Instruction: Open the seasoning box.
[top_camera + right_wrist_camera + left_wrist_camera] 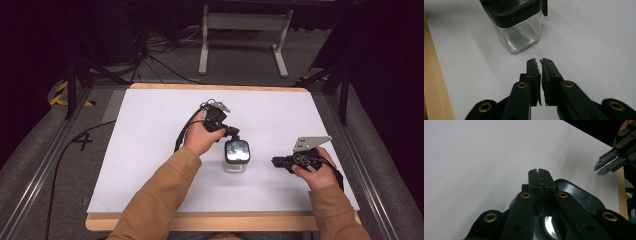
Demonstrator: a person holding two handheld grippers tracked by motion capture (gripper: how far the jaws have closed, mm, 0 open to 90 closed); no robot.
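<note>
We are holding the left gripper [231,133] over the black lid [237,150] of a clear square jar [520,37], jaws closed together on nothing. The jar is standing upright near the middle of the white table [150,150]. We are keeping the right gripper [275,162] just beside it, jaws nearly closed and empty.

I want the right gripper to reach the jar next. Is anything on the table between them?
Nothing visible. Bare white table lies between the right gripper and the jar. The left gripper sits over the jar's lid at its far side, not in the path.
</note>
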